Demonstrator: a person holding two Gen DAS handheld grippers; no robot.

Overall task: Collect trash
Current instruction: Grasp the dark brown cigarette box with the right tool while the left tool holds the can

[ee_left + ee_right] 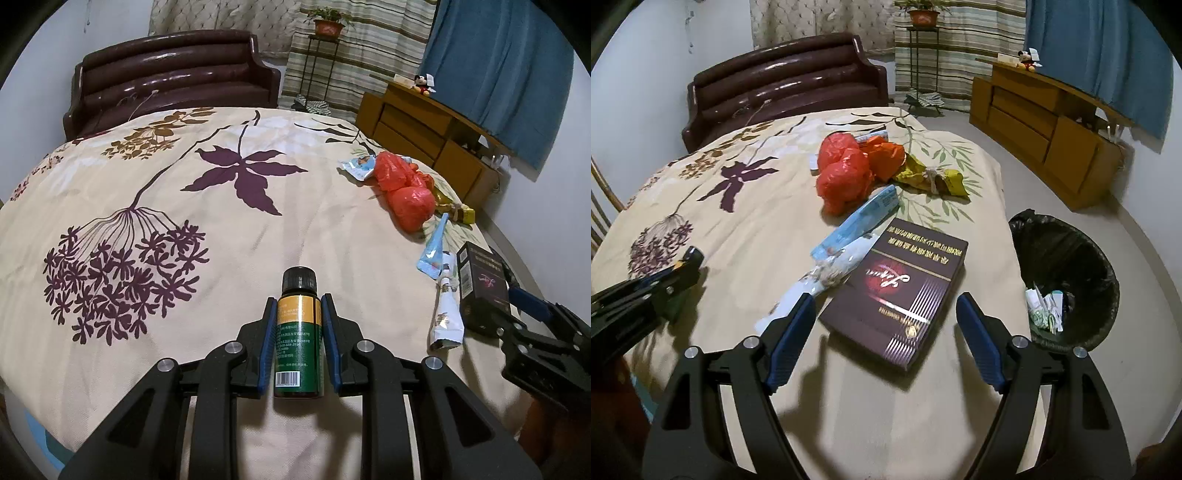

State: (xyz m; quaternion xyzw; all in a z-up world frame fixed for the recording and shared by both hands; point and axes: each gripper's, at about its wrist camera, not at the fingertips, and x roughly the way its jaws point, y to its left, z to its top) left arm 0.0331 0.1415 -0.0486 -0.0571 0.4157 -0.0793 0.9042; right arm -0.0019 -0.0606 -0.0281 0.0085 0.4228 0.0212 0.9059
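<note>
Left gripper (299,325) clamps our bottle (298,332); right gripper (886,332) gapes over box (897,291) near bed edge, bin (1067,280) beside.

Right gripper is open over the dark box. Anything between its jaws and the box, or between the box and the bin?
Nothing visible. The right gripper has a clear line to the dark box, whose far-left edge touches a white wrapper. The bin stands open beside the bed.

A floral bedspread (155,206) covers the bed before a dark headboard (173,77); a wooden dresser (1045,125) stands beneath blue curtains (1100,51).
</note>
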